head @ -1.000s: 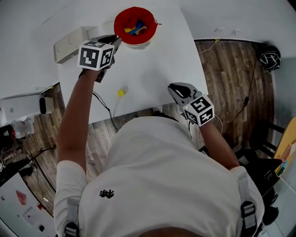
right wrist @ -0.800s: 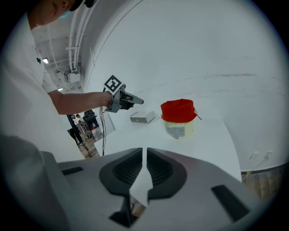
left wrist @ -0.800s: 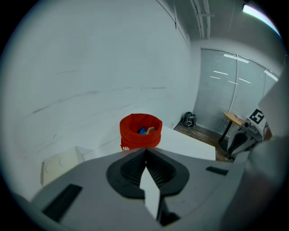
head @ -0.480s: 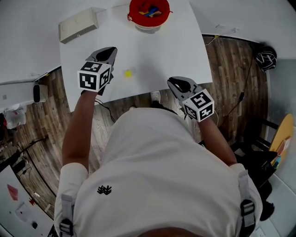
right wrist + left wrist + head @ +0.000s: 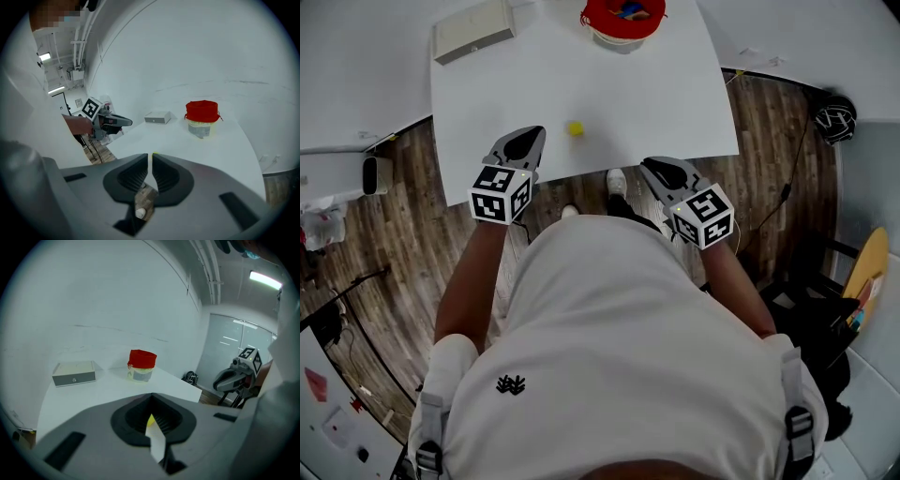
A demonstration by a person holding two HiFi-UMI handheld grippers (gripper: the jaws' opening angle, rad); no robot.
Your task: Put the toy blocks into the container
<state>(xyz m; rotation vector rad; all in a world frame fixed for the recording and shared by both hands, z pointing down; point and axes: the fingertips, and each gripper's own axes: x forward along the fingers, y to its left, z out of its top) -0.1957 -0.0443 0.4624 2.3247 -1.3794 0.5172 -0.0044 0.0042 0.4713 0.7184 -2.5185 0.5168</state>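
The red-rimmed container (image 5: 623, 14) holds several coloured blocks at the far end of the white table (image 5: 647, 103). One yellow block (image 5: 575, 128) lies alone near the table's front edge. My left gripper (image 5: 528, 137) hovers over that edge just left of the block, shut and empty. In the left gripper view the block (image 5: 150, 420) shows through the gap behind the closed left gripper (image 5: 151, 397), with the container (image 5: 142, 363) far beyond. My right gripper (image 5: 656, 167) hangs just off the front edge, right of the block, shut with nothing in it; the right gripper (image 5: 151, 158) points toward the container (image 5: 202, 117).
A flat white box (image 5: 473, 28) sits at the table's far left corner. Wooden floor (image 5: 778, 122) surrounds the table, with cables and a dark helmet-like object (image 5: 834, 119) at the right. The person's body fills the lower head view.
The left gripper has drawn back from beside the container to the front edge, left of the yellow block. The right gripper has drawn back off the edge. The table sits farther up in view.
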